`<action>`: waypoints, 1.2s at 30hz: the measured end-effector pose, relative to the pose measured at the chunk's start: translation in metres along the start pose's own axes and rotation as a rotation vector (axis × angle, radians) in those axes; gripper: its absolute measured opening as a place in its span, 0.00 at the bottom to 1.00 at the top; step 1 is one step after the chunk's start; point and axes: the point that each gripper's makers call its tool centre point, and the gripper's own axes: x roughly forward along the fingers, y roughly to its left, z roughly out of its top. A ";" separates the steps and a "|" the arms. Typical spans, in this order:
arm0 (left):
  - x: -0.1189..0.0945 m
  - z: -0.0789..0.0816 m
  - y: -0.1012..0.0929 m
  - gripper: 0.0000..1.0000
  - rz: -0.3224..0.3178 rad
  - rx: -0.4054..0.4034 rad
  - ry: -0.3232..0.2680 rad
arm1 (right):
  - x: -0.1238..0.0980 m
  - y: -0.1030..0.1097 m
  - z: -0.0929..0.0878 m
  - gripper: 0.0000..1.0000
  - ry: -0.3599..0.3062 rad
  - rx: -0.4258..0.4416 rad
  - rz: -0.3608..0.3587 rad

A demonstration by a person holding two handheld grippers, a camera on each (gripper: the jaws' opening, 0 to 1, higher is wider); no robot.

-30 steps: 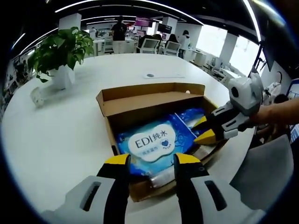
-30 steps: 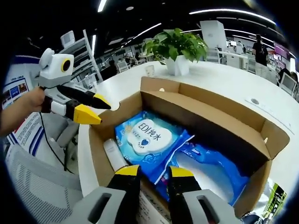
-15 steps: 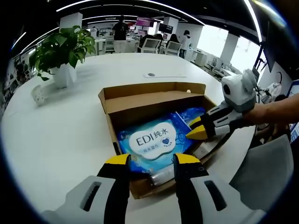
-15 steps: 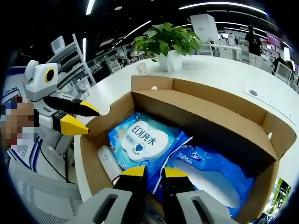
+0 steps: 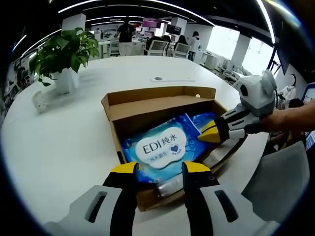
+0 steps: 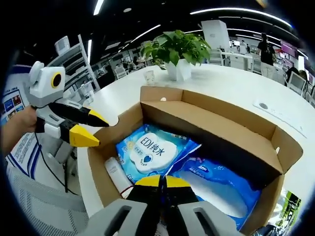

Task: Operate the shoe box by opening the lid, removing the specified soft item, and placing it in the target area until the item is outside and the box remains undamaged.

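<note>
An open cardboard shoe box (image 5: 112,110) (image 6: 115,125) lies on a white round table. Inside lies a blue wipes pack with a white "EDI" label (image 5: 162,147) (image 6: 147,150), a second blue pack (image 6: 216,182) (image 5: 199,120) beside it, and a white tube (image 6: 115,172) (image 5: 170,184) along the box's wall. My right gripper (image 6: 162,181) (image 5: 207,135) has its jaws closed together at the EDI pack's edge, where the two packs meet. My left gripper (image 5: 160,169) (image 6: 91,129) stands open over the box's other end, nothing between its fingers.
A potted plant (image 5: 64,54) (image 6: 177,49) stands on the table (image 5: 59,147) beyond the box, with a small white object (image 5: 39,101) near it. A grey chair (image 5: 280,182) sits off the table's edge. Desks and people fill the office behind.
My right gripper's jaws have closed from a clear gap to fully together at the pack's edge. The left gripper and the box have kept their places.
</note>
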 end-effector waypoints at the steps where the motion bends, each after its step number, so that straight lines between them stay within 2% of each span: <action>1: 0.000 0.000 0.000 0.36 0.000 0.001 0.001 | -0.001 0.000 0.000 0.00 -0.001 -0.005 -0.003; 16: 0.011 0.000 -0.003 0.33 0.006 0.021 0.035 | -0.020 -0.006 0.006 0.00 -0.039 -0.035 -0.025; 21: 0.017 -0.001 -0.012 0.32 0.002 0.031 0.060 | -0.027 -0.010 0.007 0.00 -0.052 -0.037 -0.036; 25: 0.023 -0.002 -0.015 0.26 -0.003 0.044 0.075 | -0.032 -0.014 0.007 0.00 -0.061 -0.032 -0.042; 36: 0.046 -0.011 -0.016 0.27 -0.009 0.035 0.176 | -0.046 -0.027 0.003 0.00 -0.081 -0.019 -0.068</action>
